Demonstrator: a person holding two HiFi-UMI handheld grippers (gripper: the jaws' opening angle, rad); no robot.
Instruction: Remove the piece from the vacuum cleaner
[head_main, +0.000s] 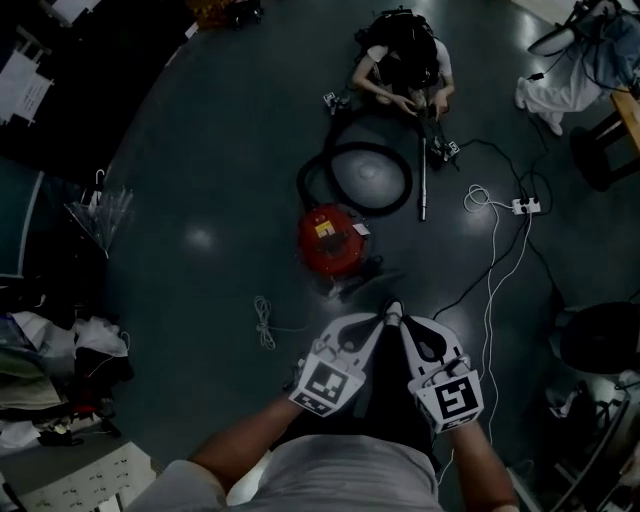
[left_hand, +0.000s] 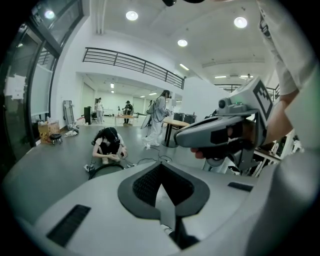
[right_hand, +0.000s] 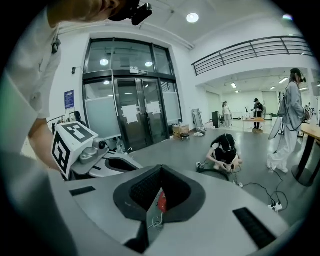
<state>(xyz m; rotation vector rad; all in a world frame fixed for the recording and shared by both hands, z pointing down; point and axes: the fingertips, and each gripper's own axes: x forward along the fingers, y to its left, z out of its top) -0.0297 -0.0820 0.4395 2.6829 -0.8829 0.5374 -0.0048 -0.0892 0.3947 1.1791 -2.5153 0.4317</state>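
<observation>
the red round canister vacuum cleaner sits upright on the dark grey floor. its domed top bears a small yellow label, and a dark fitting at its lower right edge is too dim to make out. just beyond it the black flexible hose lies in one wide loop, the near side of the ring close against the canister; whether they touch cannot be told. the slim silver metal wand tube lies straight along the loop's right side, its near end on the floor beside the hose. in the right gripper view only a red sliver of the canister shows.
</observation>
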